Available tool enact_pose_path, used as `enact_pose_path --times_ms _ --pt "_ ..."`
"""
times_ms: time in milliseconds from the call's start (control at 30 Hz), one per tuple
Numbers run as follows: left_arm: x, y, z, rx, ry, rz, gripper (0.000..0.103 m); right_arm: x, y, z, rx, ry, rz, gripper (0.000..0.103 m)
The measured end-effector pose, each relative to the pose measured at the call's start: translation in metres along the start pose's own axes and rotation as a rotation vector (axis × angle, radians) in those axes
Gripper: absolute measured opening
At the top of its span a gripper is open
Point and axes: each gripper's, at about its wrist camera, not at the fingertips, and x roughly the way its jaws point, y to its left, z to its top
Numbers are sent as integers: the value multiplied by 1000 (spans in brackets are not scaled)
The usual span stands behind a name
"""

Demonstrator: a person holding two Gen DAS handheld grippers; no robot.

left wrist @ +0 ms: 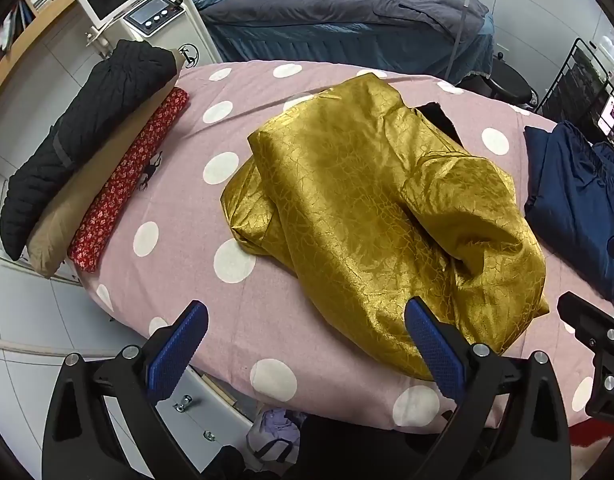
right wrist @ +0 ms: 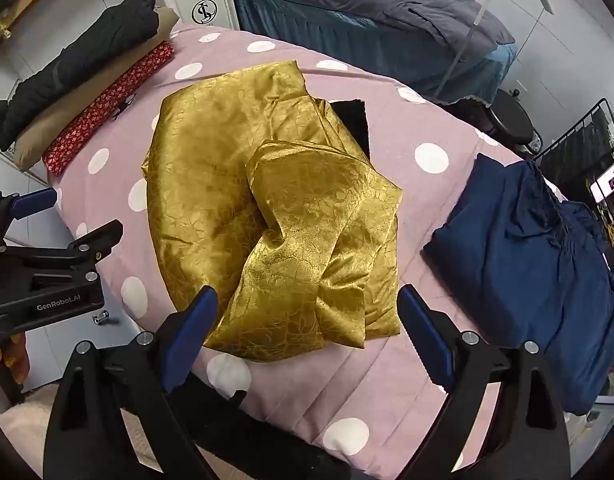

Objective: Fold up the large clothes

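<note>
I hold both the left gripper (left wrist: 303, 336) and right gripper (right wrist: 307, 320) spread wide and empty above the gold garment (right wrist: 267, 208), which lies crumpled mid-table on the spotted pink cover (right wrist: 387, 380), so folding looks barely begun; 3 folded items (left wrist: 107, 168) sit at left.

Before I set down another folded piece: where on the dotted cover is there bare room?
Free: the strip between the gold garment and the red floral roll, and the near edge of the pink cover. Crowded: the right side, where the navy garment lies.
</note>
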Motion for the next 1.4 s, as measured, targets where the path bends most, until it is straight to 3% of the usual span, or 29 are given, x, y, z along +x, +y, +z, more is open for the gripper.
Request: enact_pose_path --times_ms 1400 --pt "6 -7 0 34 21 -16 96 -1 -10 -3 42 -3 -16 90"
